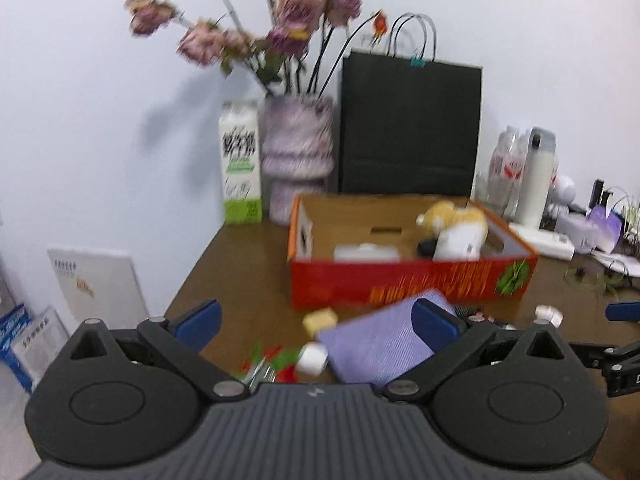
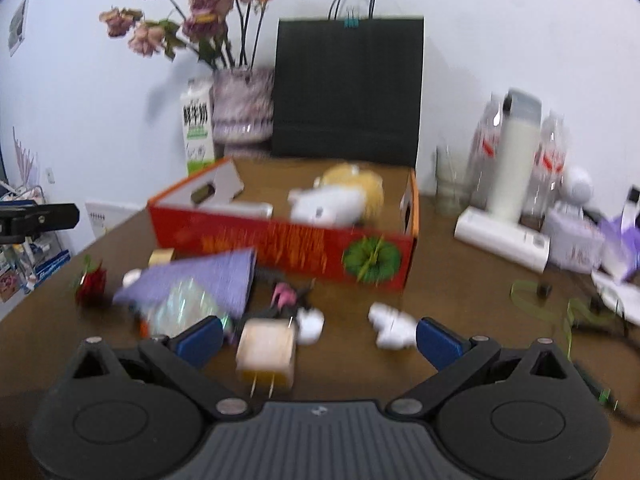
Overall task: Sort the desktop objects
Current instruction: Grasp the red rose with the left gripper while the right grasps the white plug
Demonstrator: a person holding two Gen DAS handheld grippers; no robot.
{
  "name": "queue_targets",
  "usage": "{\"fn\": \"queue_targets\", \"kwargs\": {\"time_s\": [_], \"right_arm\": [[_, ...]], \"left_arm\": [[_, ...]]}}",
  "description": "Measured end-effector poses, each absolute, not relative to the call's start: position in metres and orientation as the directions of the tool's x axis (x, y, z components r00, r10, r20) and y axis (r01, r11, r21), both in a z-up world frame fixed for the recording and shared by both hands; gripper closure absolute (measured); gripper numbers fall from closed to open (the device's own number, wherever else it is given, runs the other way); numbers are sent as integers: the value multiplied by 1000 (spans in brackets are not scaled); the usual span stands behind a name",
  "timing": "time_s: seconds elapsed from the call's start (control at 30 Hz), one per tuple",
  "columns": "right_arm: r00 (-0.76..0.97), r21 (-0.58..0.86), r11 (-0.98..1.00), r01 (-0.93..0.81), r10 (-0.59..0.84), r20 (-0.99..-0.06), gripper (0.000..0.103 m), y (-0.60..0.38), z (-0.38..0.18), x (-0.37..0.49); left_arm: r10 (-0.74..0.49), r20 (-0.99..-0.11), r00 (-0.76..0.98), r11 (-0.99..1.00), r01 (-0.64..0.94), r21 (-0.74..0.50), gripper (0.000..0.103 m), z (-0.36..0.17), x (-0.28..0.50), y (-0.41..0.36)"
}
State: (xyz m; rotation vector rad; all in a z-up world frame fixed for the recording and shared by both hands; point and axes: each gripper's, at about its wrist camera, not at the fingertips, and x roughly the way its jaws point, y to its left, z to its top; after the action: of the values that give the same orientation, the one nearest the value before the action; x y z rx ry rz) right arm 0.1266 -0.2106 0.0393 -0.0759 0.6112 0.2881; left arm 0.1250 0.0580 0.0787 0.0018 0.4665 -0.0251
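Observation:
A red cardboard box (image 1: 408,280) (image 2: 280,244) stands open on the brown desk, with a plush toy (image 1: 456,228) (image 2: 340,200) and a white item inside. In front of it lie a purple pouch (image 1: 380,340) (image 2: 204,280), a small yellow block (image 1: 319,319), a white cap (image 1: 313,358), a red flower (image 2: 91,283), a plug adapter (image 2: 267,354) and white bits (image 2: 390,326). My left gripper (image 1: 316,322) is open above the pouch and cap. My right gripper (image 2: 319,336) is open, the adapter lying between its fingers, untouched.
At the back stand a vase of dried flowers (image 1: 298,156), a milk carton (image 1: 239,162), a black paper bag (image 1: 410,128), a white flask (image 2: 516,160) and bottles. Cables and purple items clutter the right side (image 2: 580,248). The desk's left edge drops to papers on the floor (image 1: 96,280).

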Motion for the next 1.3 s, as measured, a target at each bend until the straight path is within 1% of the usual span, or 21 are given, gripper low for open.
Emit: {"fn": "queue_targets", "kwargs": {"time_s": [0.17, 0.27, 0.4, 0.47, 0.57, 0.6, 0.67, 0.73, 0.8, 0.93, 1.0, 1.07, 1.13, 1.17, 1.2, 1.23, 1.27, 1.3], "right_arm": [[753, 28, 962, -271, 230, -616, 0, -203, 15, 115], [740, 38, 967, -253, 219, -635, 0, -197, 5, 117], [735, 30, 970, -240, 202, -647, 0, -188, -1, 123], [744, 29, 974, -224, 190, -640, 0, -186, -2, 127], [769, 20, 981, -195, 166, -617, 0, -185, -3, 130], [771, 16, 981, -191, 160, -617, 0, -185, -4, 130], [770, 14, 981, -194, 161, -618, 0, -186, -7, 131], [770, 7, 981, -194, 157, -619, 0, -185, -9, 132], [779, -8, 981, -194, 149, -609, 0, -183, -10, 132], [808, -22, 980, -197, 150, -569, 0, -181, -6, 134], [808, -27, 981, -194, 144, -571, 2, -179, -6, 140], [798, -12, 978, -207, 162, -581, 11, -177, -6, 146], [788, -3, 977, -213, 170, -591, 15, -174, -7, 151], [784, 5, 976, -217, 177, -595, 23, -173, -7, 154], [783, 9, 977, -215, 178, -596, 31, -172, -8, 154], [780, 16, 976, -218, 184, -598, 46, -172, -8, 155], [772, 32, 972, -231, 204, -602, 53, -172, -8, 156], [766, 44, 969, -243, 220, -605, 65, -172, -9, 155]], "left_arm": [[4, -509, 861, 1000, -18, -21, 0, 55, 118, 72], [10, -531, 848, 998, -38, -41, 0, 47, 122, 75], [50, -564, 824, 998, -60, 1, 0, 45, 136, 73], [62, -559, 827, 997, -80, -8, 0, 44, 144, 77], [86, -517, 852, 993, -118, -31, 0, 36, 148, 85], [92, -516, 851, 992, -121, -24, 0, 32, 149, 87], [83, -546, 834, 993, -114, -22, 0, 23, 151, 91], [52, -561, 826, 993, -102, -59, 0, 20, 154, 96], [44, -556, 830, 992, -103, -76, 0, 19, 153, 99], [64, -534, 843, 991, -118, -67, 0, 16, 157, 100], [70, -542, 837, 990, -125, -64, 0, 14, 161, 101], [72, -555, 829, 989, -130, -65, 0, 12, 166, 103], [80, -574, 815, 989, -138, -59, 1, 10, 171, 103], [82, -588, 804, 988, -142, -56, 3, 9, 173, 104], [81, -599, 796, 988, -144, -58, 13, 7, 175, 104], [82, -611, 787, 986, -152, -63, 27, 6, 177, 105], [75, -627, 776, 985, -155, -74, 33, 4, 179, 107], [89, -617, 782, 985, -159, -60, 45, 3, 178, 105]]}}
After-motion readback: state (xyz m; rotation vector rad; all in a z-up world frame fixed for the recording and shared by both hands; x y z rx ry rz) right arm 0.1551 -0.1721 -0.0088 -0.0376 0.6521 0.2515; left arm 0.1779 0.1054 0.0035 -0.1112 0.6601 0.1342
